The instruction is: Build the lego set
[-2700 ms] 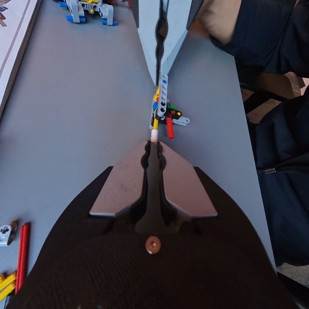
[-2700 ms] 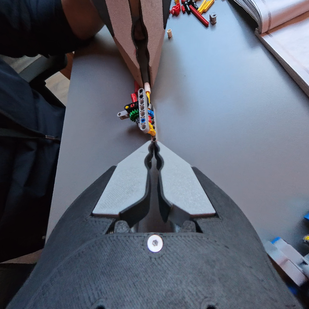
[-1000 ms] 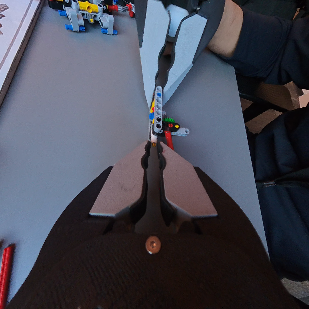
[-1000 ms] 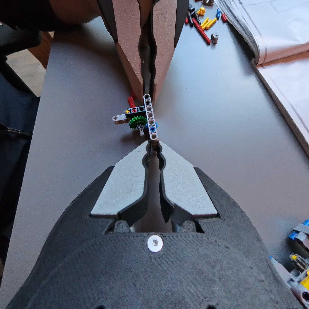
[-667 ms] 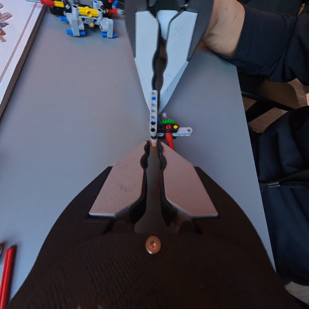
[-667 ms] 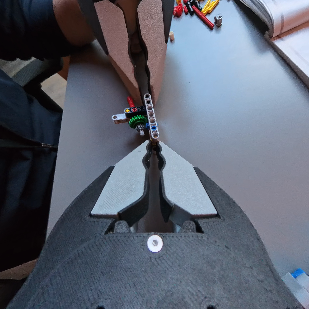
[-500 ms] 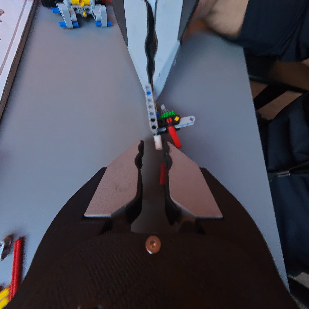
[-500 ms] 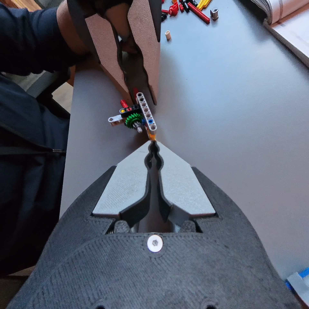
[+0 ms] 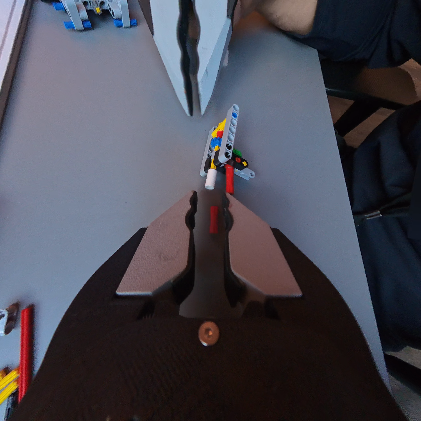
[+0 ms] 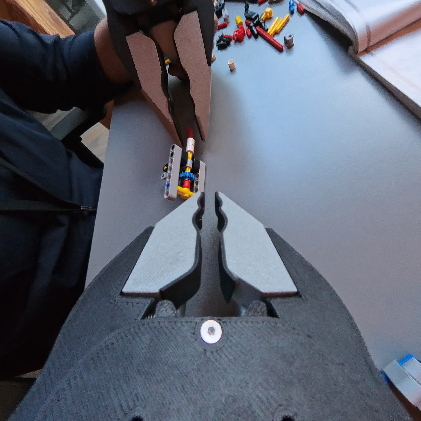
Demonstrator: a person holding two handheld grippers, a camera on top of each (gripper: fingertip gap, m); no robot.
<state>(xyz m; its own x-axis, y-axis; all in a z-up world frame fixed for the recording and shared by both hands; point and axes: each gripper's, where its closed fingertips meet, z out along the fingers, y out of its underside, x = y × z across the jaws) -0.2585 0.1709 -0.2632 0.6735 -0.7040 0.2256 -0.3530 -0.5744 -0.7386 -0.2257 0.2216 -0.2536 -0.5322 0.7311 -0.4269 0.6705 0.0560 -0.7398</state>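
Note:
A small brick assembly (image 9: 224, 145) of grey beams, a yellow axle, blue and green gears and a white sleeve lies on the grey table (image 9: 91, 136). It also shows in the right wrist view (image 10: 184, 173). My left gripper (image 9: 209, 194) is open just short of the white sleeve end. A short red pin (image 9: 213, 219) lies between its fingers, and the pads do not press it. My right gripper (image 10: 209, 193) is slightly open and holds nothing. Its tips are just right of the assembly's yellow end. Each gripper shows across from the other, the right (image 9: 193, 68) and the left (image 10: 182, 79).
A pile of loose red, yellow and black pieces (image 10: 250, 27) and an open booklet (image 10: 387, 45) lie beyond the left gripper. A larger grey and blue model (image 9: 98, 13) stands behind the right gripper. A red rod (image 9: 25, 341) lies near the left gripper. The table edge (image 9: 330, 159) and a person's dark clothing are close by.
Both grippers were shut on the two ends of the assembly's axle. The left one opened and drew back, then the right one let go. The assembly now lies free on the table.

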